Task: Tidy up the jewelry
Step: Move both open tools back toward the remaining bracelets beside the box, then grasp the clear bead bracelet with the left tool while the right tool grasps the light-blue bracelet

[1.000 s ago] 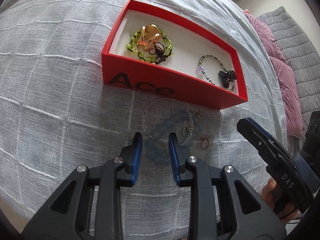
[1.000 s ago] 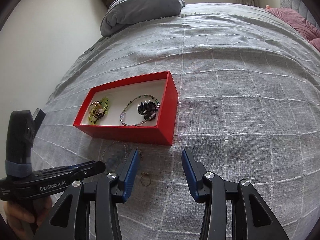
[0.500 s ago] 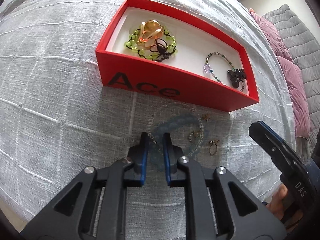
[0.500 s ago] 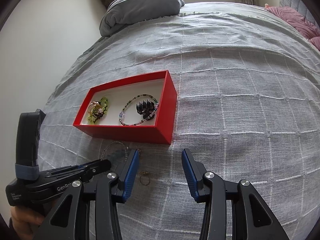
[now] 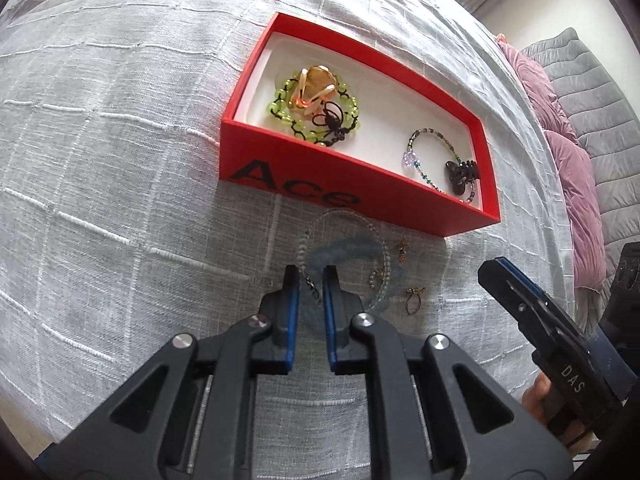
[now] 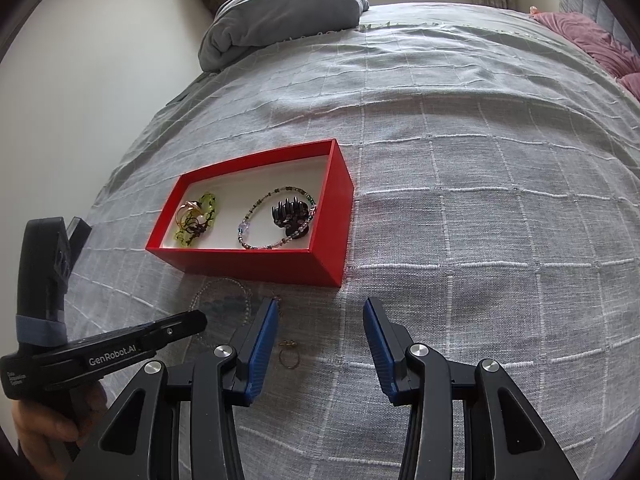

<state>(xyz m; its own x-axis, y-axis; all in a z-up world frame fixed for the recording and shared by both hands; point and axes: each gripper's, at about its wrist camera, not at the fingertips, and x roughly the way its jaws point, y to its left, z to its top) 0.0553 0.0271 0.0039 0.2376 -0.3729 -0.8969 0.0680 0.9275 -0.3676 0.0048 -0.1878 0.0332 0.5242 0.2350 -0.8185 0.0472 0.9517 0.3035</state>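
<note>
A red box [image 5: 304, 184] marked "Ace" lies on the grey bedspread. It holds a green bead bracelet [image 5: 280, 110], an amber piece [image 5: 316, 86], a multicoloured bead bracelet [image 5: 434, 136] and a black claw clip [image 5: 460, 172]. In front of the box lie a clear bead bracelet [image 5: 344, 214], a pale blue ring-shaped band [image 5: 348, 246] and small earrings [image 5: 412, 302]. My left gripper [image 5: 311, 280] points down at these. Its jaws are closing, with the clear bracelet's clasp chain and the blue band between them. My right gripper [image 6: 322, 308] stands open and empty to the right, beside an earring [image 6: 289, 354].
The box [image 6: 256, 266] sits near the bed's left side, close to a wall [image 6: 80, 80]. A grey folded pillow [image 6: 288, 16] lies at the far end, and pink cushions [image 5: 560, 160] lie along the right. A hand [image 6: 44, 432] grips the left tool's handle.
My left gripper's jaws have narrowed from wide apart to a small gap and have slid forward around the clasp chain and blue band. The right gripper has stayed put.
</note>
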